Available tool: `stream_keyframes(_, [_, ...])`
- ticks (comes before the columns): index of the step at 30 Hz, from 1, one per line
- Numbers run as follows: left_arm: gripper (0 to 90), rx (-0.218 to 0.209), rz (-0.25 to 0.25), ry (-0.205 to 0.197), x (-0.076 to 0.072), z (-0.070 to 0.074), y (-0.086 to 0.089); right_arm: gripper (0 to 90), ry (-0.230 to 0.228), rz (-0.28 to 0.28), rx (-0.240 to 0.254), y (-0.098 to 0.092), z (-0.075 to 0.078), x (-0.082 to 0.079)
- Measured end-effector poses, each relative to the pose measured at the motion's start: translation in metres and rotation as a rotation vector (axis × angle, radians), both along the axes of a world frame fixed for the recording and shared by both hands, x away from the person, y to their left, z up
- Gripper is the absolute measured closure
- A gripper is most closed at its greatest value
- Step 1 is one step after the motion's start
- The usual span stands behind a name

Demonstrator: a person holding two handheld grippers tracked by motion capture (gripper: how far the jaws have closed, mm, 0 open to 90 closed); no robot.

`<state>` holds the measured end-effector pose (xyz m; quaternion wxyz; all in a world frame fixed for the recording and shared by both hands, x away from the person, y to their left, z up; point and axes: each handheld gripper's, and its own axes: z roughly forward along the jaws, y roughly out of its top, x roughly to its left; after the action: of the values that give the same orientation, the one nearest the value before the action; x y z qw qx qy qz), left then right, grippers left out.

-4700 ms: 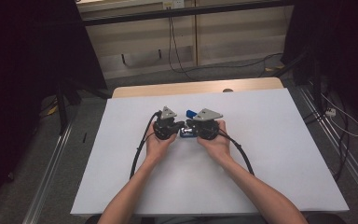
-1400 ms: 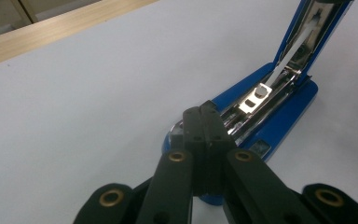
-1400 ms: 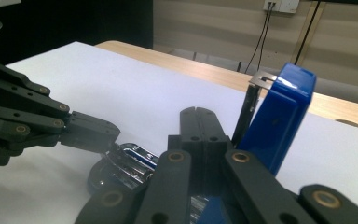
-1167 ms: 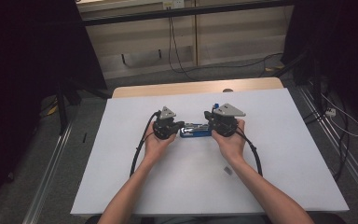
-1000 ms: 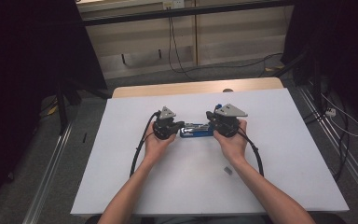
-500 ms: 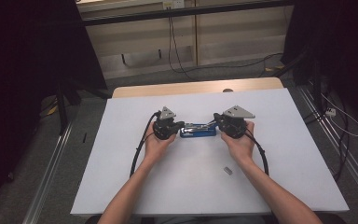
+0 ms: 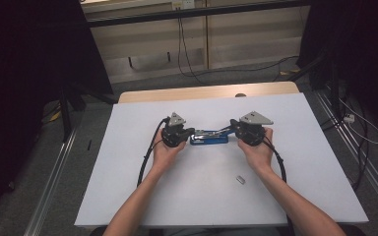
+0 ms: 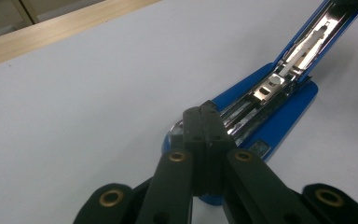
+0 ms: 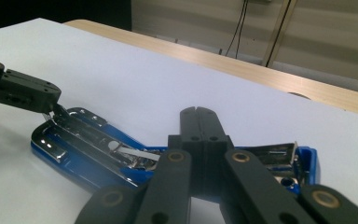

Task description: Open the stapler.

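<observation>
We see one blue stapler (image 7: 209, 137) with shiny metal insides, swung open flat at mid-table, its long axis running left to right. One small staple block (image 7: 240, 180) lies nearer, apart. Our left gripper (image 7: 191, 132) and right gripper (image 7: 230, 132), jaws closed, touch opposite ends.

Both forearms are bare, no sleeves showing. Each hand carries a black gripper: left gripper (image 7: 177, 135), right gripper (image 7: 248, 132). Each is topped by a grey three-cornered plate and trails a black cable. The black jaws carry brass-coloured rivets.
</observation>
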<state>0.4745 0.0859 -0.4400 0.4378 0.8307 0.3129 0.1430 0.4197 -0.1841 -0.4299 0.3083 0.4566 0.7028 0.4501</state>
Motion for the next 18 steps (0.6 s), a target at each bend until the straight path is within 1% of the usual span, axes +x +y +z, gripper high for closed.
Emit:
stream_keyframes(1, [90.0,0.0,-0.001,0.001,0.0,0.0,0.0,90.0,0.005,-0.002,0.002,-0.001,0.0,0.0])
stream_keyframes(8, [90.0,0.009,-0.003,-0.005,0.0,0.0,0.0,90.0,-0.005,-0.016,-0.004,-0.011,0.003,-0.002])
stream_keyframes(11, [90.0,0.0,-0.001,-0.002,0.0,0.0,0.0,90.0,0.0,-0.019,-0.006,-0.015,0.002,-0.003])
stream_keyframes(16, [90.0,0.006,-0.005,-0.007,0.0,0.0,0.0,90.0,0.006,-0.027,-0.002,-0.02,-0.001,-0.004])
stream_keyframes(18, [90.0,0.002,-0.002,0.0,0.0,0.0,0.0,90.0,0.009,-0.026,-0.007,-0.021,-0.002,-0.005])
